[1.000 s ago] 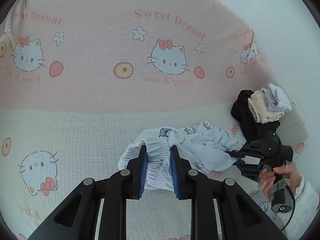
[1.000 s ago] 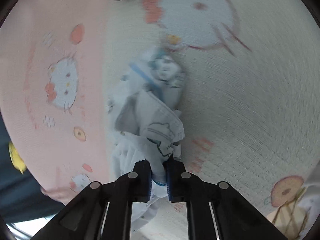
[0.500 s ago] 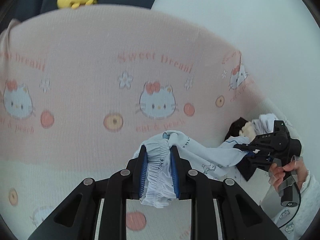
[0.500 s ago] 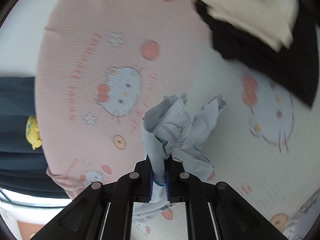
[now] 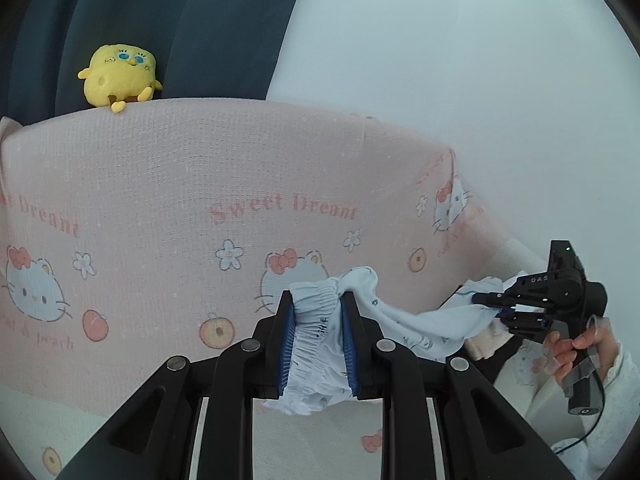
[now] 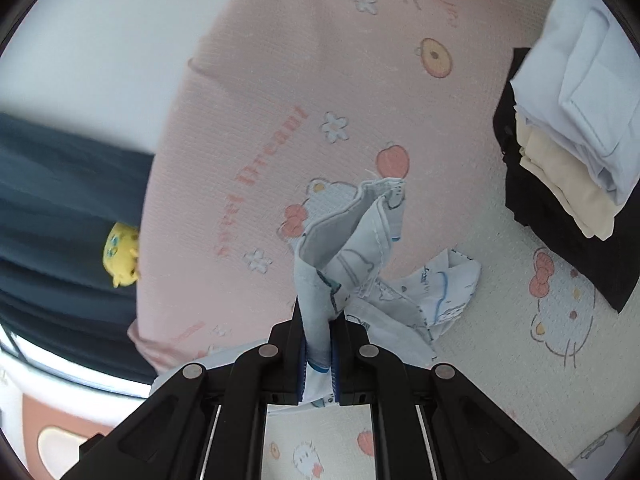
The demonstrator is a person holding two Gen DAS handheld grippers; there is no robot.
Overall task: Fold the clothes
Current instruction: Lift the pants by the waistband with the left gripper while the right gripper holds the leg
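A small pale blue printed garment (image 5: 404,320) hangs in the air, stretched between both grippers above the bed. My left gripper (image 5: 318,312) is shut on its gathered elastic waistband. My right gripper (image 6: 318,320) is shut on another edge of the garment (image 6: 352,248), which sticks up and trails to the right. The right gripper also shows in the left wrist view (image 5: 500,308), held by a hand at the right.
A pink and cream cat-print blanket (image 5: 160,200) covers the bed. A stack of folded clothes, white (image 6: 588,80) on cream on black, lies at the right. A yellow plush toy (image 5: 120,76) sits on the bed's far edge before dark curtains (image 5: 180,20).
Both grippers have lifted the garment off the blanket and pulled it taut between them. The views have tilted up to show the wall, curtains and plush toy.
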